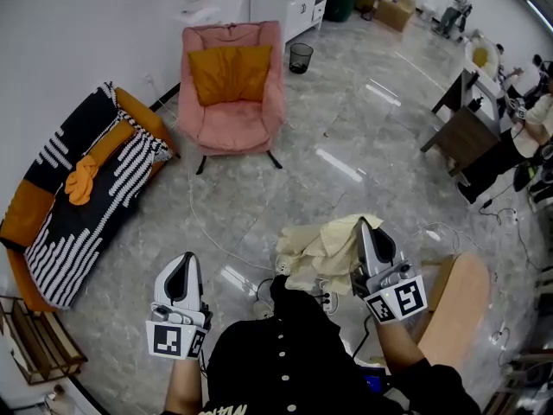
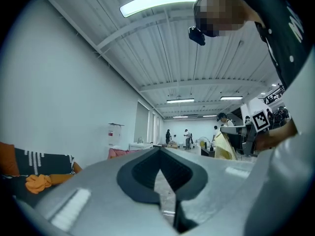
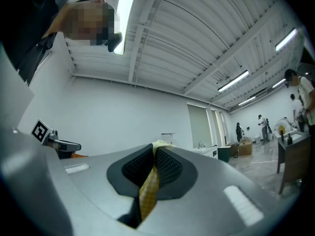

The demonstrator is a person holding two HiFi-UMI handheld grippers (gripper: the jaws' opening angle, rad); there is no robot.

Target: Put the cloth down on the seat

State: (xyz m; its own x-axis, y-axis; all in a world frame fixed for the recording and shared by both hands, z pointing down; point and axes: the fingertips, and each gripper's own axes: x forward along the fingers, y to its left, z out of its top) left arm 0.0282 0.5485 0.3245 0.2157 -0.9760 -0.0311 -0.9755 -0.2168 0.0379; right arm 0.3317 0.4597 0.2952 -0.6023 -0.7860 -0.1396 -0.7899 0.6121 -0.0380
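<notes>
Cloth in right claw

Black wastebasket near white cabinet; cardboard box beyond.

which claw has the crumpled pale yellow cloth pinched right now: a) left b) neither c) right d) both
c: the right gripper view shows a strip of the crumpled pale yellow cloth clamped in the right claw, while the left claw is closed with nothing in it.
</notes>
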